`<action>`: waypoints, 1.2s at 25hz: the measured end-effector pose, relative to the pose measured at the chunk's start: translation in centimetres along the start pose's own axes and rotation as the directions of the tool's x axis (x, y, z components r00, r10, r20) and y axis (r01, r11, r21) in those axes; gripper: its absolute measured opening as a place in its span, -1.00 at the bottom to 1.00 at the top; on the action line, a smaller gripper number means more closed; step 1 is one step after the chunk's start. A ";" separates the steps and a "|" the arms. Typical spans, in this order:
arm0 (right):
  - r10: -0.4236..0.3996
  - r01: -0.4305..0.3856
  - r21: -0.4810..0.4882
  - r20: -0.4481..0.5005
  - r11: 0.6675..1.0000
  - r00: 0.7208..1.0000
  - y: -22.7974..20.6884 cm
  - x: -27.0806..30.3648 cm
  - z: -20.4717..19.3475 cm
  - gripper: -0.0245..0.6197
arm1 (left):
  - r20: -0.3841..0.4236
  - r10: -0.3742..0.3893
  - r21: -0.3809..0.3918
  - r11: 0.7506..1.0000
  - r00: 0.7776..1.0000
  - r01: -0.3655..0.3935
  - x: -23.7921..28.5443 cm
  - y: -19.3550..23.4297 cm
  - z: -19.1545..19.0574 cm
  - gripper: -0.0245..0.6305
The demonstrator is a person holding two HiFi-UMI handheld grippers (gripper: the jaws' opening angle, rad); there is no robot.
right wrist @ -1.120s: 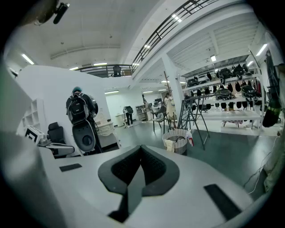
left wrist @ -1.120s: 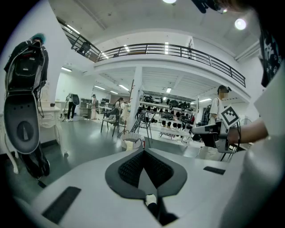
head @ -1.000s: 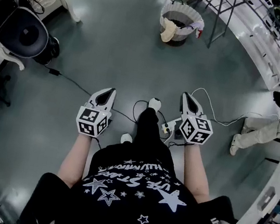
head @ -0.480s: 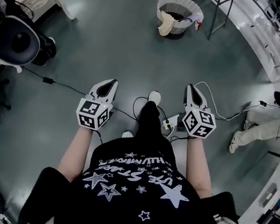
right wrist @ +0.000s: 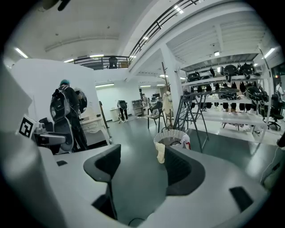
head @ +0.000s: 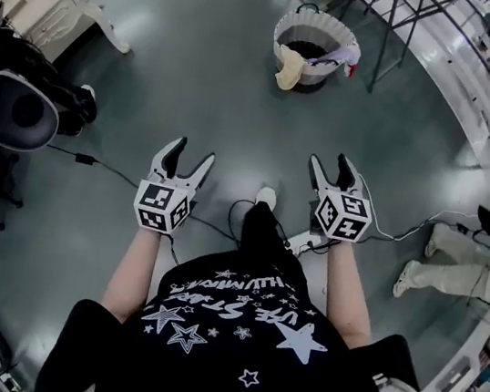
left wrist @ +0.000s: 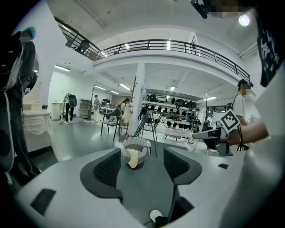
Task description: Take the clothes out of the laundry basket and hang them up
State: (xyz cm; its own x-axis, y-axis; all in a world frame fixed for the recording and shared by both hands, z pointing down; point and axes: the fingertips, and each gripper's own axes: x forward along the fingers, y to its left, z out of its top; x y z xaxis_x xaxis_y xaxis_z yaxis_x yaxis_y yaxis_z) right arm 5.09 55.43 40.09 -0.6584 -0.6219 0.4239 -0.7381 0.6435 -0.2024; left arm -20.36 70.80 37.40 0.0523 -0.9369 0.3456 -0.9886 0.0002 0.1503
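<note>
The left tongs [head: 190, 155] are opening with only bare floor between their tips. The right tongs [head: 330, 163] are opening too, and they also hold nothing. The nearest hazard is likely underfoot. A black cable [head: 103, 162] runs in from nine o'clock and loops around the person's white shoe [head: 266, 197], close to a power strip [head: 305, 240]. A step toward the basket could snag it.

The laundry basket [head: 338, 26] stands on the floor at twelve o'clock, well apart from both tongs, just beside the legs of a metal drying rack [head: 389, 24] at its two o'clock. A careless reach could knock a rack leg or tip the light basket.

A cream cloth [head: 290, 69] droops over the rim at seven o'clock and may slide off to the floor if the basket is jostled. Dark clothing [head: 305, 50] lies inside the basket, and a pale garment with a red patch [head: 343, 56] hangs over the rim at three o'clock. If the pieces are tangled, pulling one could drag out the others.
</note>
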 end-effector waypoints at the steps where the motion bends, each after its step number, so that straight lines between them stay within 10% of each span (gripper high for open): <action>1: 0.001 -0.001 0.002 -0.012 1.000 1.000 -0.7 1.3 0.6 0.01 | -0.009 0.002 0.000 1.000 1.000 -0.002 1.2 0.2 0.5 0.03; 19: 0.084 -0.076 0.064 -0.137 0.995 0.987 -10.3 19.9 5.0 0.02 | -0.087 0.086 -0.002 0.996 0.992 -0.087 20.5 4.9 5.7 0.13; 30: -0.027 0.045 0.112 -0.161 0.993 0.987 -13.2 24.9 5.5 0.03 | -0.142 -0.052 0.061 0.996 0.988 0.061 31.5 9.9 8.0 0.13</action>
State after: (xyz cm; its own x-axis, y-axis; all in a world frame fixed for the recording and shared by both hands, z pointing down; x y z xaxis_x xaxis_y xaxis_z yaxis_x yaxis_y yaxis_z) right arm -2.32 29.02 48.46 -0.6060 -0.5587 0.5661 -0.7790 0.5607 -0.2806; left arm -29.61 38.49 42.37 0.1232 -0.8764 0.4657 -0.9903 -0.0783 0.1145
